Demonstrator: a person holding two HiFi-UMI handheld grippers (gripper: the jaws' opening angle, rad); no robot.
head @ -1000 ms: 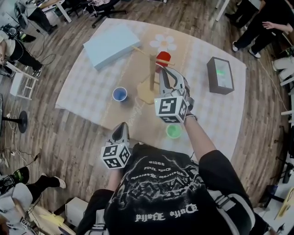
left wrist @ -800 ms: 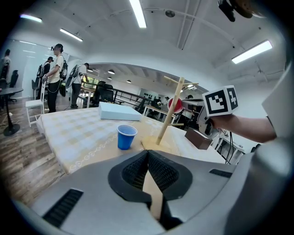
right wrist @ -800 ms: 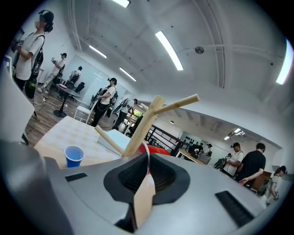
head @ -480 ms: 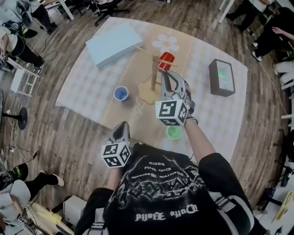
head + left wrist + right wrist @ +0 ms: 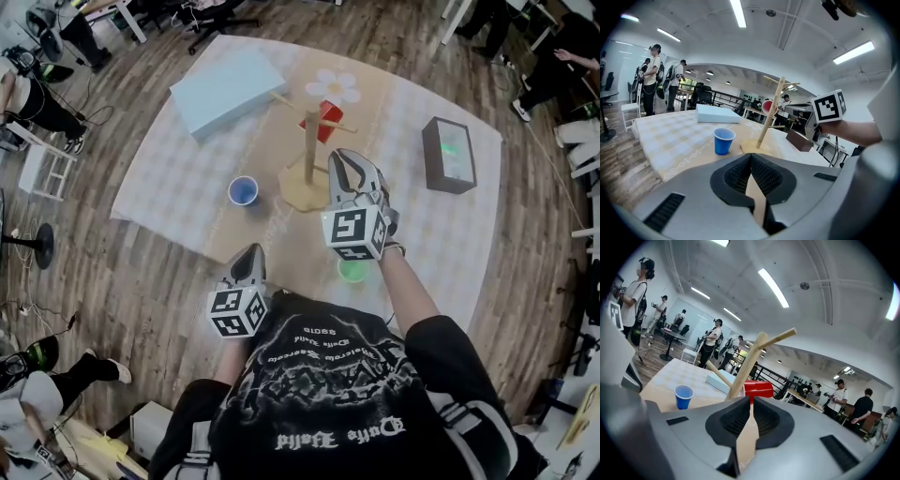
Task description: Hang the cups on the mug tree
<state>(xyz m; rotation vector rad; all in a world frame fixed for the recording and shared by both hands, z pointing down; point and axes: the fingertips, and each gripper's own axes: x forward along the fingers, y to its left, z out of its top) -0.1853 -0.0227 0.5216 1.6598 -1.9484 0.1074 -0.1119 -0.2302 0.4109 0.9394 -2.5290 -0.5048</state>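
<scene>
Red was the one colour on the tree: the red plastic cup (image 5: 322,120) hung tipped on a slanted peg of the pale wooden mug tree (image 5: 309,155), upper middle of the head view. In the right gripper view it showed just beyond my jaw tips, apart from them. My right gripper (image 5: 342,159) had its jaws pressed together on nothing. My left gripper (image 5: 250,255), low and left of centre, was likewise closed and empty. I judged the next job to be one of the two cups standing on the cloth: the blue plastic cup (image 5: 243,191) left of the tree's round base, or the green plastic cup (image 5: 353,270), half hidden under my right gripper's marker cube. To do it well I would spread the jaws, pinch the thin wall at the rim lightly, since such cups looked likely to buckle, then slide the mouth over a bare peg, whose smooth round wood and upward slant should hold it. The checked tablecloth (image 5: 178,178) looked soft and flat
</scene>
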